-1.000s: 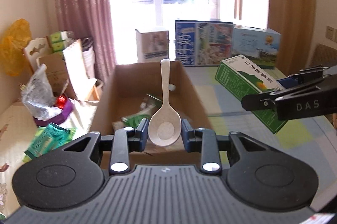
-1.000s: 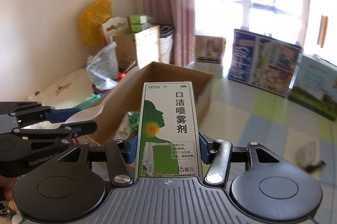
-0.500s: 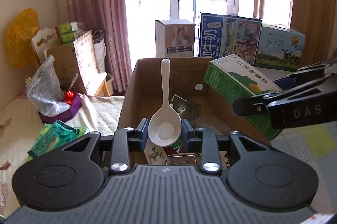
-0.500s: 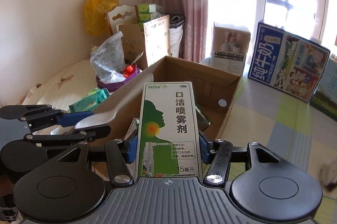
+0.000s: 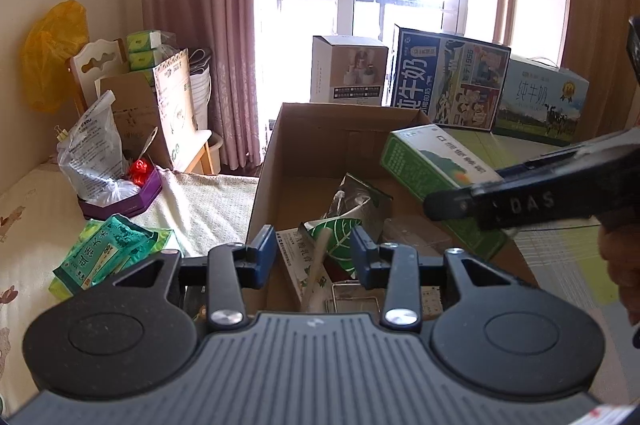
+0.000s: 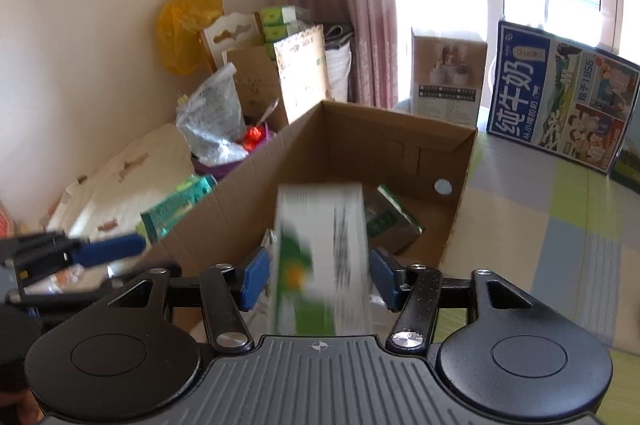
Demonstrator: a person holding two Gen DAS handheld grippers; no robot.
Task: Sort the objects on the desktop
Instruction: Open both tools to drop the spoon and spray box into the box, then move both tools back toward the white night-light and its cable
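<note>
An open cardboard box (image 5: 276, 161) (image 6: 236, 213) holding several packets lies below both grippers. My left gripper (image 5: 314, 253) hangs over its near end, jaws opening. The cream spoon (image 5: 314, 273) is a blurred streak dropping between the pads, free of them. My right gripper (image 6: 320, 279) is over the same box, jaws opening too. The green and white spray carton (image 6: 320, 253) is blurred between its pads with a small gap on each side. In the left wrist view that carton (image 5: 436, 169) pokes out over the box from the right gripper (image 5: 460, 203). The left gripper (image 6: 104, 251) shows at the right wrist view's left edge.
Milk cartons (image 5: 448, 77) (image 6: 560, 105) and a white box (image 5: 348, 69) stand behind the cardboard box by the window. Left of it are green packets (image 5: 104, 253), a purple tray with a plastic bag (image 5: 120, 197) and stacked cardboard. A checked mat (image 6: 540, 225) lies to the right.
Both grippers moved forward over the cardboard box and their jaws spread. The spoon left the left pads and fell. The spray carton came loose and is sliding down.
</note>
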